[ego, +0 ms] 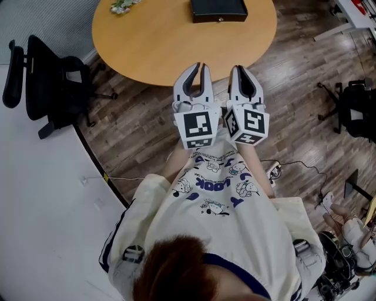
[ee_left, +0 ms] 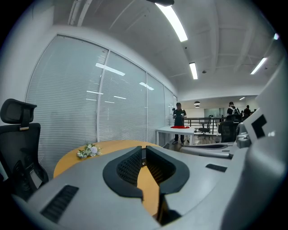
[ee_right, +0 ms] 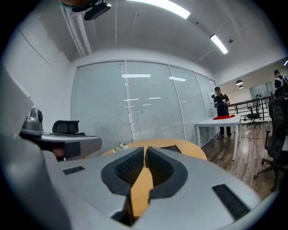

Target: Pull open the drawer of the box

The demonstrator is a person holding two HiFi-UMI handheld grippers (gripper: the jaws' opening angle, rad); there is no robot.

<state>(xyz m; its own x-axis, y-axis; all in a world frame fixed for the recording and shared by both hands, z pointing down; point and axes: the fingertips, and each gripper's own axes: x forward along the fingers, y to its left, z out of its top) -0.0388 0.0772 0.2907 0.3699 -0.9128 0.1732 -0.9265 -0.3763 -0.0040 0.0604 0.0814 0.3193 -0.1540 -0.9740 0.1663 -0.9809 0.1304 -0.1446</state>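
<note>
A black box (ego: 218, 10) stands at the far edge of the round wooden table (ego: 164, 47), its drawer front with a small knob facing me. Both grippers are held close together above the table's near edge, well short of the box. My left gripper (ego: 200, 66) is shut with nothing in it, and my right gripper (ego: 240, 69) beside it is shut and empty too. In the left gripper view the fingertips (ee_left: 144, 150) meet over the table (ee_left: 72, 161). In the right gripper view the box (ee_right: 173, 148) lies just right of the joined tips (ee_right: 145, 150).
A small bunch of flowers (ego: 123, 4) lies at the table's far left. A black office chair (ego: 47, 88) stands left of the table and another (ego: 355, 111) at the right. Cables (ego: 294, 167) trail on the wooden floor. People stand by a white desk (ee_right: 225, 123) far off.
</note>
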